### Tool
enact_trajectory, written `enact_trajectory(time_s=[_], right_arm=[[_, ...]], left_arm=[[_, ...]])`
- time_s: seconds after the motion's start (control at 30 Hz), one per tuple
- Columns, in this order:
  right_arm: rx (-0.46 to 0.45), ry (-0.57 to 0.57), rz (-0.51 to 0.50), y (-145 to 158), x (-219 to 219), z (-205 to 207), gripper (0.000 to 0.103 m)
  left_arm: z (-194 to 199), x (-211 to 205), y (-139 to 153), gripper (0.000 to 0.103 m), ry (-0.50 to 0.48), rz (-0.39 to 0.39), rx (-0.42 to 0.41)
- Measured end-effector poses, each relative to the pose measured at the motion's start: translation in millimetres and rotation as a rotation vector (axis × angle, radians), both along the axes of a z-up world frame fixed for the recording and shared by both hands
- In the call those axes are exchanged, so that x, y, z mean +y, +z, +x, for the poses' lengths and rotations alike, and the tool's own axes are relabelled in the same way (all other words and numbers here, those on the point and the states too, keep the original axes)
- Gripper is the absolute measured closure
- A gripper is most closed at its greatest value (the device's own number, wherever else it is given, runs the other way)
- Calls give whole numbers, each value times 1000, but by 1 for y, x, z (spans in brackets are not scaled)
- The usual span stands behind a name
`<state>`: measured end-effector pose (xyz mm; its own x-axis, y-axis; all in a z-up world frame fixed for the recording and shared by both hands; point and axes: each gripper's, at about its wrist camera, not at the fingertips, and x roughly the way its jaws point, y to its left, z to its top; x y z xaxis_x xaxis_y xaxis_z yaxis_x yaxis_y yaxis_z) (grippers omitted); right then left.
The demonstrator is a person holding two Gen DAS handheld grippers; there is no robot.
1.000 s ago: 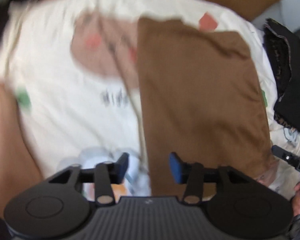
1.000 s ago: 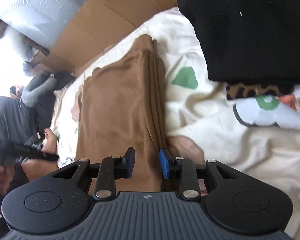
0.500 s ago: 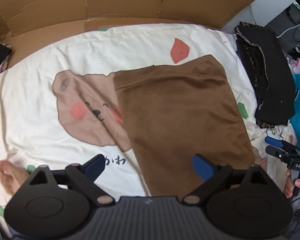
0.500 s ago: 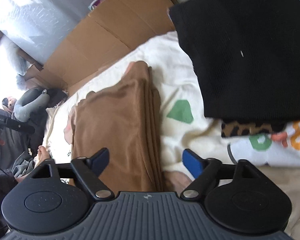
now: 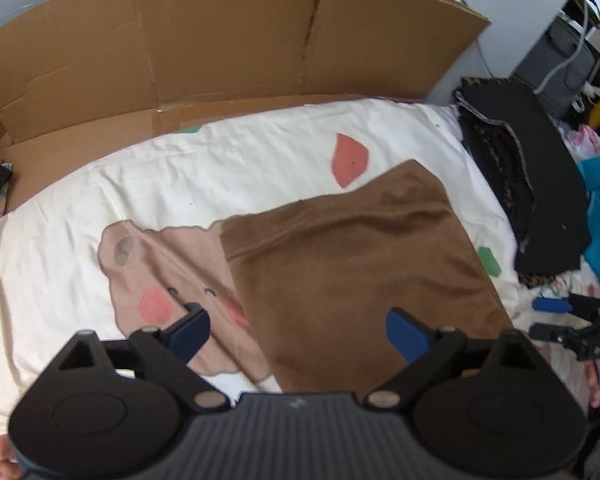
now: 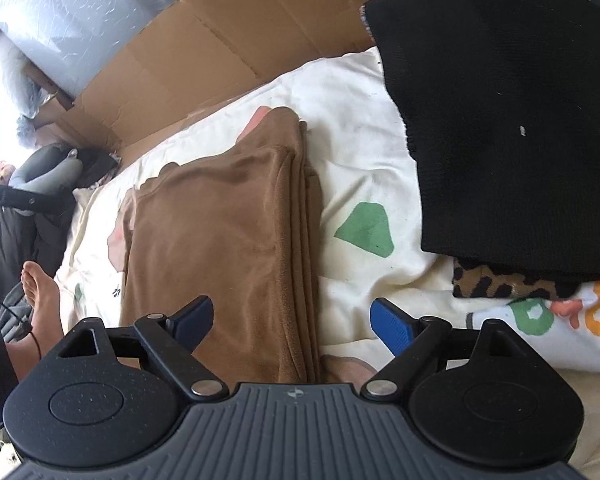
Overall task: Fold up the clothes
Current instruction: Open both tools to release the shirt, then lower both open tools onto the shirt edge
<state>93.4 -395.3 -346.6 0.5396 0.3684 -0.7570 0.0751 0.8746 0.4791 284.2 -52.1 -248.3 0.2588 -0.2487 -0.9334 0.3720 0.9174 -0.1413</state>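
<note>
We hold the left gripper (image 5: 298, 330) and right gripper (image 6: 292, 320) with jaws spread wide, gripping nothing. The folded brown garment (image 5: 360, 276) lies flat on the cream bear-print sheet (image 5: 80, 248), below both.

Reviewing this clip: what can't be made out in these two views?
- Brown garment, left wrist view: near edge hidden behind the left tongs.
- Same garment, right wrist view: near end hidden behind the right tongs.
- Leopard-print cloth: mostly covered by the black garment.
</note>
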Motion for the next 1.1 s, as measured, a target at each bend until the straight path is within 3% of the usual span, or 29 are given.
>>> enact_trajectory(time_s=[0.3, 0.57, 0.67, 0.73, 0.9, 1.1], right_arm=[[-10, 3, 2, -3, -1, 19, 13], [-41, -5, 17, -8, 3, 50, 13], [-44, 18, -22, -11, 12, 64, 14], [-39, 22, -21, -15, 15, 73, 18], [-21, 19, -2, -28, 20, 96, 33], [16, 3, 27, -42, 17, 114, 38]], left_arm=[[15, 19, -21, 8, 71, -107, 5], [21, 11, -49, 9, 63, -124, 45], [22, 11, -56, 9, 55, -137, 40], [23, 12, -62, 10, 67, -133, 45], [29, 18, -75, 22, 105, -149, 77], [33, 26, -83, 28, 138, -181, 76]])
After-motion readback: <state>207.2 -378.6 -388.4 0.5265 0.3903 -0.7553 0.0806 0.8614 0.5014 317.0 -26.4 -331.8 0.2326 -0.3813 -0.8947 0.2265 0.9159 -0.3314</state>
